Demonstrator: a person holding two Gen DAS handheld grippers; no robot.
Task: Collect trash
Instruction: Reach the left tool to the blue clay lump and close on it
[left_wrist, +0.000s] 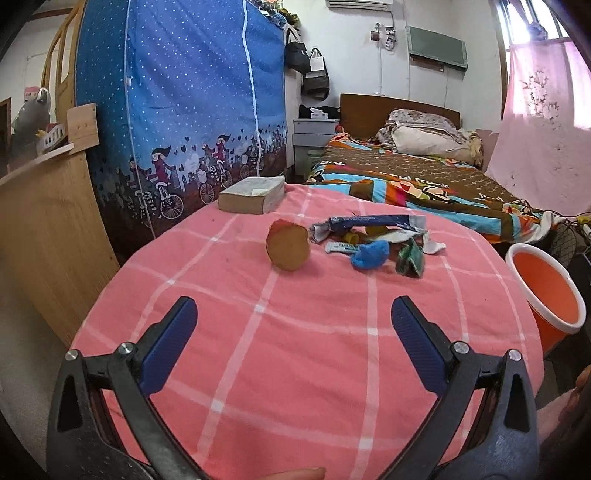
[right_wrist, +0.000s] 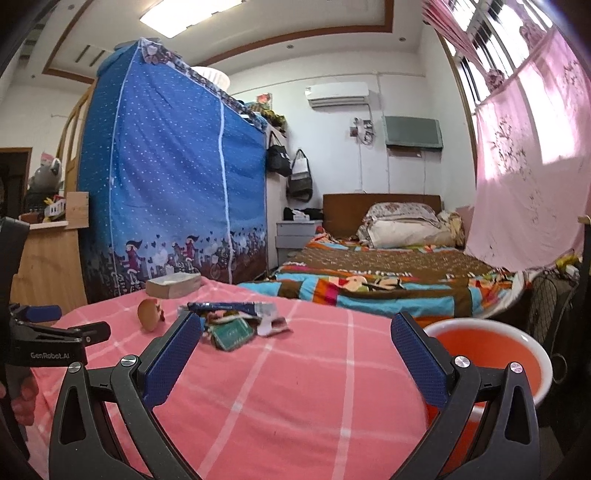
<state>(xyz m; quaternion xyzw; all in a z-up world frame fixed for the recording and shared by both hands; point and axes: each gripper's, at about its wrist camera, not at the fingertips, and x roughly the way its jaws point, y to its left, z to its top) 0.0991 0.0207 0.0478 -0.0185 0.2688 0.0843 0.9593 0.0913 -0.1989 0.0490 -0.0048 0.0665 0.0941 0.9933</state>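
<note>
The left gripper hangs over the pink checked cloth, jaws wide apart and gripping nothing; ahead lie a cut potato, a blue scrap, a green wrapper and a long blue packet. A book rests at the far edge; an orange bucket stands to the right.

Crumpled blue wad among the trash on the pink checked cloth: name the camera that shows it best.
Left wrist view. There the crumpled blue wad lies unobstructed, right of the cut brown fruit half. In the right wrist view, that claw's left finger covers that part of the pile, so the wad cannot be made out.
</note>
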